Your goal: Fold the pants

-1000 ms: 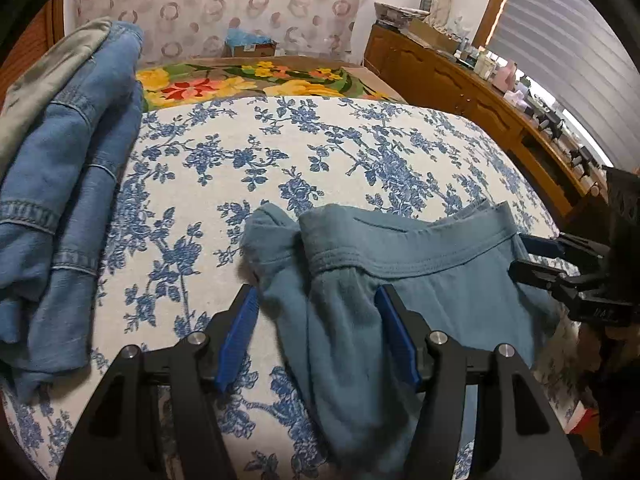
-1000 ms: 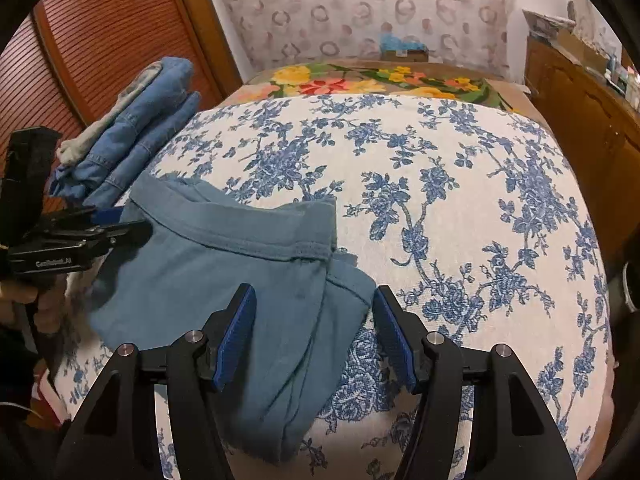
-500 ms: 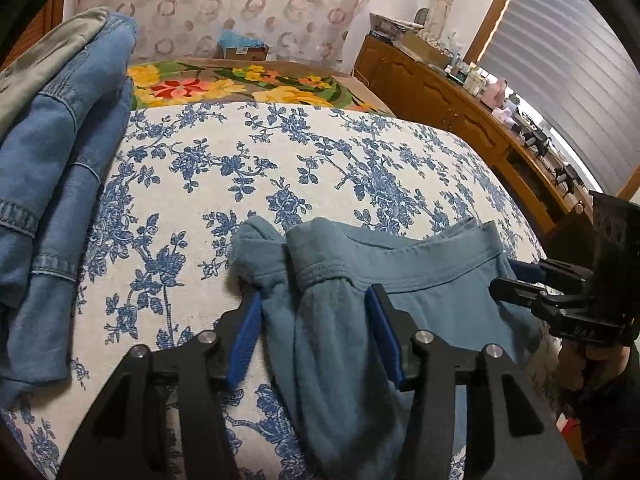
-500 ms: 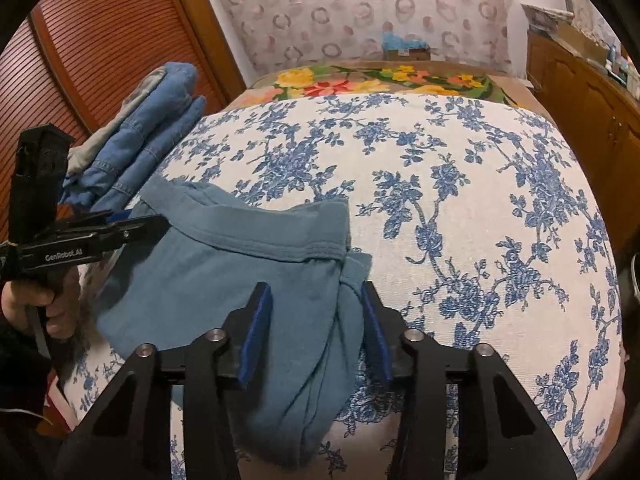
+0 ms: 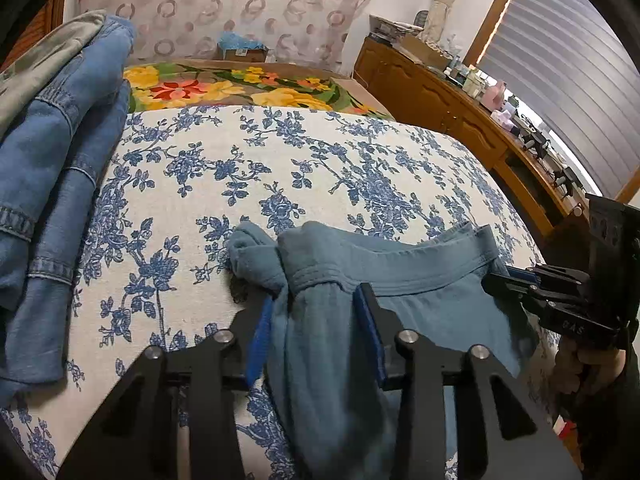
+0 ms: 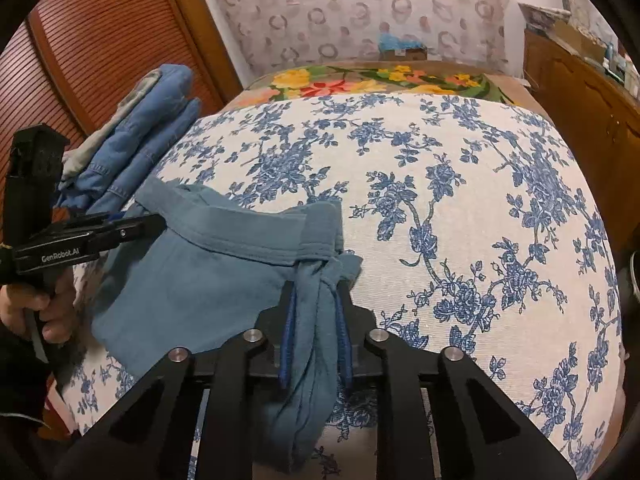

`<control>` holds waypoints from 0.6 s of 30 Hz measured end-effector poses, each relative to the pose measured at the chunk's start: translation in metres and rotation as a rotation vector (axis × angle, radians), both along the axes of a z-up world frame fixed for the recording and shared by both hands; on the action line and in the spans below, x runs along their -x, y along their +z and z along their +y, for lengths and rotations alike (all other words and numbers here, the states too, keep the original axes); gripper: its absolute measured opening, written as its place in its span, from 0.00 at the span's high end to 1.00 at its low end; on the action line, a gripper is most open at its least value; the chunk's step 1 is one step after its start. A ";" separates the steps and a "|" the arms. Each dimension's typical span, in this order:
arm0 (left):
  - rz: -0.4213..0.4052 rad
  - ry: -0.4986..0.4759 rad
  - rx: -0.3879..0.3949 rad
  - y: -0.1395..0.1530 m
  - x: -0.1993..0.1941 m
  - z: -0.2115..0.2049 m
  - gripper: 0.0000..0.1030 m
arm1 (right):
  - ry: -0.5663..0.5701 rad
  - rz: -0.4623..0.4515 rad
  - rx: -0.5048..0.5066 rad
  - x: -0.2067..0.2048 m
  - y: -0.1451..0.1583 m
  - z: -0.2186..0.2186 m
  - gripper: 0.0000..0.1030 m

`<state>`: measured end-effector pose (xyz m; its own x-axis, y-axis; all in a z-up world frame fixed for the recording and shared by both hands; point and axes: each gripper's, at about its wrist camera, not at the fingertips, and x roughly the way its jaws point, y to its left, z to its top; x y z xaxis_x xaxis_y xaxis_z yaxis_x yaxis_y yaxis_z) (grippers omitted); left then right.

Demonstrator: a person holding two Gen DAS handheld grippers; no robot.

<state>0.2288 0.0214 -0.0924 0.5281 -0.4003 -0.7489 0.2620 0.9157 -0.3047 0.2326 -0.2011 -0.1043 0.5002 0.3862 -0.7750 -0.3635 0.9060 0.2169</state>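
Teal pants (image 5: 420,292) lie at the near edge of the bed, waistband away from me. My left gripper (image 5: 316,296) is at the waistband's left end. Its jaws are closing, and the cloth bunches and puckers between the blue pads. My right gripper (image 6: 316,286) is at the waistband's right end of the pants (image 6: 208,272). Its jaws are also closing, with the fabric squeezed into a narrow bundle. Each gripper shows in the other's view: the right gripper (image 5: 496,276) and the left gripper (image 6: 156,222), held by a hand (image 6: 24,304).
The bed carries a white cover with blue flowers (image 5: 280,168). Folded jeans (image 5: 48,168) are stacked on its left side. A bright floral blanket (image 5: 224,92) lies at the far end. A wooden dresser (image 5: 440,96) runs along the right, and a louvred door (image 6: 100,40) stands on the left.
Both grippers' jaws have narrowed onto the waistband ends, gathering the cloth between the pads. The right one closed further. Neither hand has shifted.
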 end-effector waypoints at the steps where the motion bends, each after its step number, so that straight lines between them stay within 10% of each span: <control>1: -0.005 0.002 -0.001 0.001 0.000 0.000 0.71 | 0.002 0.001 -0.004 0.000 0.000 0.000 0.89; 18: -0.128 0.000 0.021 0.044 0.023 -0.001 0.88 | 0.017 -0.117 -0.049 0.018 0.033 0.004 0.95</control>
